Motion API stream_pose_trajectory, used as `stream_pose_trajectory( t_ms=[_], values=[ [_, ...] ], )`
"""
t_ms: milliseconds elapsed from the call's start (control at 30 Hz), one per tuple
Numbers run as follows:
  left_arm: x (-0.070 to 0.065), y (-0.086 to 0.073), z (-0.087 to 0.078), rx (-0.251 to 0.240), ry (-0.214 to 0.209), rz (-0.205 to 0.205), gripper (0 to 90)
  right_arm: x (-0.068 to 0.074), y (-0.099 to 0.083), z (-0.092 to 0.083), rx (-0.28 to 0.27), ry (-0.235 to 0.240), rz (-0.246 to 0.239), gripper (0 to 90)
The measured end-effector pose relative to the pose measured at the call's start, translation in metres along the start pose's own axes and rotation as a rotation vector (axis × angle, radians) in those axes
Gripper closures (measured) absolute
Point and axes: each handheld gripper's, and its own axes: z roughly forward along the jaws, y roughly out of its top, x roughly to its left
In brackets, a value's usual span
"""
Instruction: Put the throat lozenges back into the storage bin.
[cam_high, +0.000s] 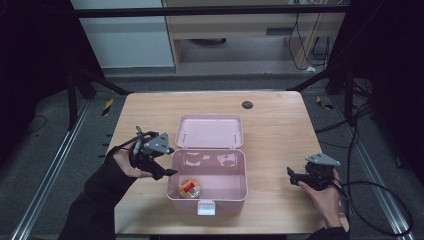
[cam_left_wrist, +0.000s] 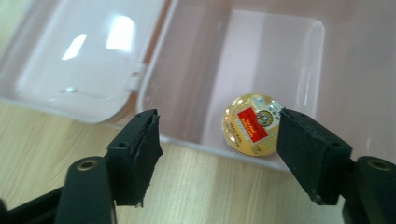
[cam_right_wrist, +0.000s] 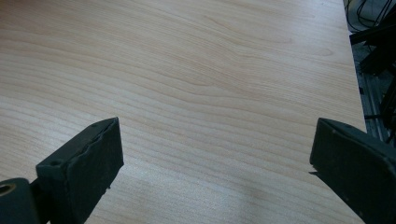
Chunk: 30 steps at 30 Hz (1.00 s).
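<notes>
In the middle of my wooden table sits a pink plastic storage box, its hinged lid thrown fully back and lying flat on the tabletop beyond it. A white latch hangs on the box's near wall. Inside, toward the near left corner, lies a round golden tin with a red label on top; from the left gripper view I see the tin resting flat on the box floor, close to the wall nearest my jaws.

My left gripper hovers just beside the box's left wall, its tip at the rim. In the left gripper view the jaws stand wide apart with nothing between them, framing the box edge and the tin beyond.

My right gripper is held over bare table well to the right of the box, apart from it. In the right gripper view its jaws are spread very wide and grip nothing, with wood grain below.

A small dark round grommet sits in the table near the far edge.
</notes>
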Motion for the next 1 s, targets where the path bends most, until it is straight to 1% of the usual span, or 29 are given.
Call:
stream_pose_trajectory(
  t_ms=[67, 100, 167, 200, 233, 300, 400, 433, 500, 567, 600, 633, 667, 733, 767, 800, 833, 867, 1000],
  values=[
    [0.002, -0.007, -0.005, -0.012, 0.019, -0.029, 32.3, 0.000, 0.000, 0.000, 0.000, 0.000, 0.003, 3.1],
    [0.002, -0.007, -0.005, -0.012, 0.019, -0.029, 32.7, 0.000, 0.000, 0.000, 0.000, 0.001, 0.003, 3.1],
    [0.004, -0.015, -0.008, -0.017, 0.041, -0.065, 33.2, 0.000, 0.000, 0.000, 0.000, 0.002, 0.006, 3.1],
    [0.005, -0.024, -0.009, -0.023, 0.065, -0.109, 32.8, 0.000, 0.000, 0.000, -0.001, 0.001, 0.007, 3.2],
    [0.005, -0.024, -0.009, -0.023, 0.065, -0.109, 32.3, 0.000, 0.000, 0.000, -0.001, 0.001, 0.006, 3.2],
    [0.006, -0.035, -0.009, -0.038, 0.072, -0.160, 32.7, 0.000, 0.000, 0.000, 0.000, 0.000, 0.005, 3.2],
    [0.007, -0.050, -0.009, -0.057, 0.102, -0.223, 32.5, 0.001, 0.000, 0.000, 0.000, 0.000, 0.007, 3.3],
    [0.007, -0.055, -0.008, -0.069, 0.116, -0.252, 32.2, 0.001, 0.000, -0.001, 0.000, -0.001, 0.007, 3.3],
    [0.006, -0.066, -0.007, -0.093, 0.145, -0.298, 32.1, 0.000, 0.000, -0.001, -0.004, -0.003, 0.011, 3.4],
    [0.005, -0.077, -0.005, -0.113, 0.183, -0.351, 31.8, 0.000, 0.000, -0.001, -0.005, -0.004, 0.015, 3.4],
    [0.005, -0.082, -0.004, -0.118, 0.198, -0.375, 31.7, 0.000, 0.000, -0.001, -0.007, -0.005, 0.012, 3.5],
    [0.004, -0.087, -0.003, -0.117, 0.221, -0.395, 30.0, 0.001, -0.001, -0.001, -0.006, -0.005, 0.016, 3.5],
    [0.003, -0.091, -0.001, -0.119, 0.244, -0.422, 30.0, 0.001, -0.001, -0.001, -0.006, -0.005, 0.016, 3.5],
    [0.002, -0.100, 0.002, -0.118, 0.277, -0.461, 28.9, 0.001, -0.001, -0.001, -0.003, -0.007, 0.014, 3.4],
    [0.001, -0.108, 0.005, -0.127, 0.301, -0.500, 28.7, 0.001, -0.001, -0.001, -0.003, -0.007, 0.015, 3.4],
    [0.000, -0.111, 0.006, -0.130, 0.319, -0.515, 28.6, 0.001, -0.001, -0.001, -0.004, -0.006, 0.018, 3.4],
    [0.000, -0.111, 0.006, -0.130, 0.319, -0.515, 28.4, 0.001, -0.001, -0.001, -0.004, -0.006, 0.018, 3.4],
    [-0.001, -0.115, 0.008, -0.136, 0.338, -0.536, 28.4, 0.000, -0.001, -0.001, -0.003, -0.009, 0.014, 3.4],
    [-0.003, -0.131, 0.014, -0.176, 0.392, -0.626, 27.3, 0.000, -0.002, -0.001, -0.003, -0.010, 0.023, 3.3]
  ],
)
